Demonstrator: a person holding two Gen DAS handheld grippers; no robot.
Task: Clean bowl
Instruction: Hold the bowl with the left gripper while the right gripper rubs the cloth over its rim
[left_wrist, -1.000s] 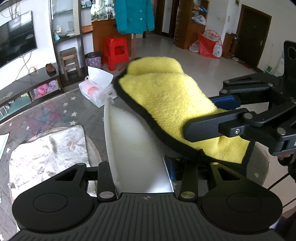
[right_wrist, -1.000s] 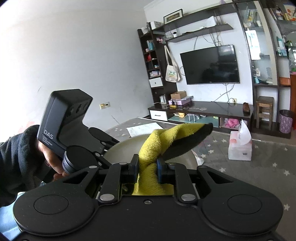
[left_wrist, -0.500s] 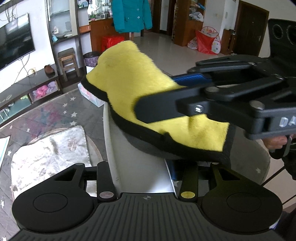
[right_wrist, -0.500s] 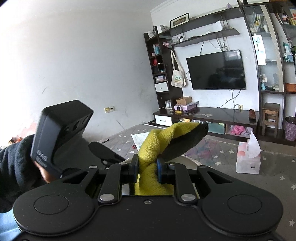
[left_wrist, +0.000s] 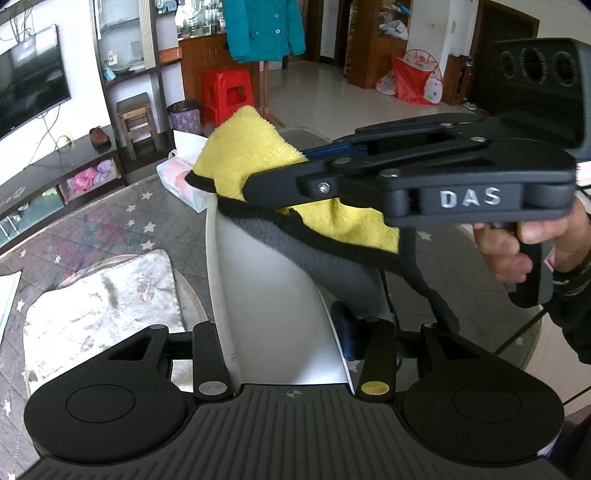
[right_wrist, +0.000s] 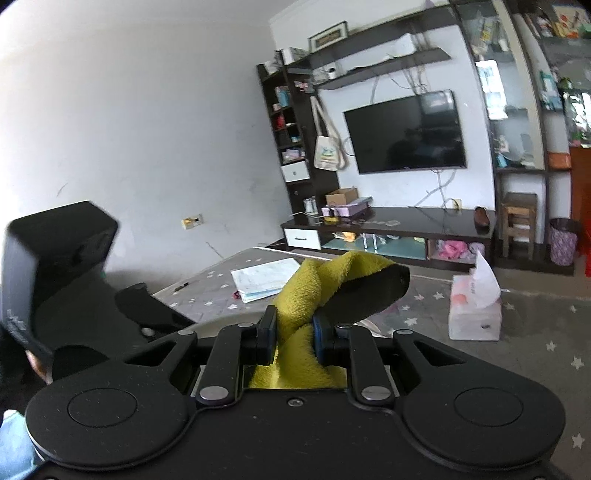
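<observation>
Right gripper (right_wrist: 294, 341) clamped narrow on yellow cloth (right_wrist: 295, 295), fabric bunched between blue pads (right_wrist: 266, 339). Same cloth (left_wrist: 258, 158) draped over upper rim of white bowl (left_wrist: 269, 295), grey underside against bowl's inside. Left gripper (left_wrist: 284, 354) part-open, gripping bowl by its wall, bowl tilted on edge above star-patterned tablecloth (left_wrist: 110, 229). Beyond: tissue pack (right_wrist: 474, 314), papers (right_wrist: 264, 282), TV (right_wrist: 404, 133).

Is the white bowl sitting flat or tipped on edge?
Tipped on edge: the white bowl stands nearly upright between the left tongs, the yellow cloth over its rim.
</observation>
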